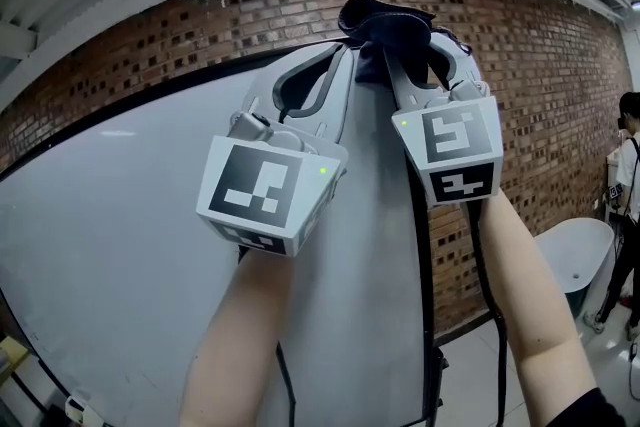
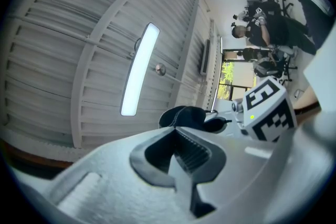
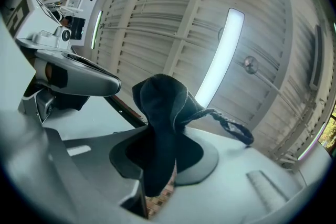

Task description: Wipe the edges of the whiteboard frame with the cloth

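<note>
The whiteboard leans against a brick wall, its black frame running along the top and down the right edge. Both grippers are raised to the top right corner of the frame. My right gripper is shut on a dark navy cloth, which bunches up above its jaws at the corner. In the right gripper view the cloth is pinched in the right gripper. My left gripper sits just left of it, jaws closed and holding nothing. In the left gripper view the cloth shows beyond the left gripper.
A red brick wall stands behind and to the right of the board. A person and a white rounded tub are at the far right. Black cables hang from the grippers. Ceiling lamps are overhead.
</note>
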A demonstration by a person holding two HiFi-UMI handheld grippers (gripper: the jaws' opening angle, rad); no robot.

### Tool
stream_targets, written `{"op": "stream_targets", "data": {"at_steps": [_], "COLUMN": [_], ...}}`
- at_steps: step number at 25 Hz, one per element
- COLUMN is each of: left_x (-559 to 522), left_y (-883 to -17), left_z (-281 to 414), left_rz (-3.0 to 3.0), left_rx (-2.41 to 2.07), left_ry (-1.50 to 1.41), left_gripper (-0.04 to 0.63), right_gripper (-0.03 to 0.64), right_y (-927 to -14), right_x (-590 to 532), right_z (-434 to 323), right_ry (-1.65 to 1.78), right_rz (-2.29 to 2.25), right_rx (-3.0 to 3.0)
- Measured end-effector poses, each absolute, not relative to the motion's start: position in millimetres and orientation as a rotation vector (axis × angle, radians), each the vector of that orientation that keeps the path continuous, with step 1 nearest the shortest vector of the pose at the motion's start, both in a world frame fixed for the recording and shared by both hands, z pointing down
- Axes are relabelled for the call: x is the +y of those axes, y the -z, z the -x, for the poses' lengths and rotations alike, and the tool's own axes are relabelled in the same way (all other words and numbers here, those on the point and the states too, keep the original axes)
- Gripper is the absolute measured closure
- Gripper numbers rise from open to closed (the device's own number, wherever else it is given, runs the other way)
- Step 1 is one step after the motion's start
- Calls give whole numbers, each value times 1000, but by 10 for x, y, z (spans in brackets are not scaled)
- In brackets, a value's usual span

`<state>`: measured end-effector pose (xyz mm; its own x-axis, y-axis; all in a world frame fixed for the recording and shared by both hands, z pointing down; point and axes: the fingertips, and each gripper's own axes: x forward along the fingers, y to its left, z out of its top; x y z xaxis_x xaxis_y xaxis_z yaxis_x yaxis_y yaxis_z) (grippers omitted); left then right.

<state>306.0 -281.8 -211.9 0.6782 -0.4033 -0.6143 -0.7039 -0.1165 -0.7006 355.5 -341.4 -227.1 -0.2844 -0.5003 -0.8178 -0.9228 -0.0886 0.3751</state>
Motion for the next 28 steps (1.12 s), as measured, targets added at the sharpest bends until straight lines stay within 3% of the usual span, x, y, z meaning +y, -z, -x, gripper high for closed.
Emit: {"op": "stream_targets", "data": {"at_steps": [14,28], "left_x": [-2769,-2801], "left_y": [1688,817], "left_z": [-3083,-3127], "left_rz": [1799,1832], "left_rx": [851,815], "left_ry": [-457,-412], "left_gripper": [591,591], "right_gripper": [535,535], "right_y": [1605,650], "right_x": [-3493,-3461], "right_z": [-3656,-3658], "right_ry": [-1223,-1100], "right_rz": [1442,1407], "right_rx": [1876,1919]}}
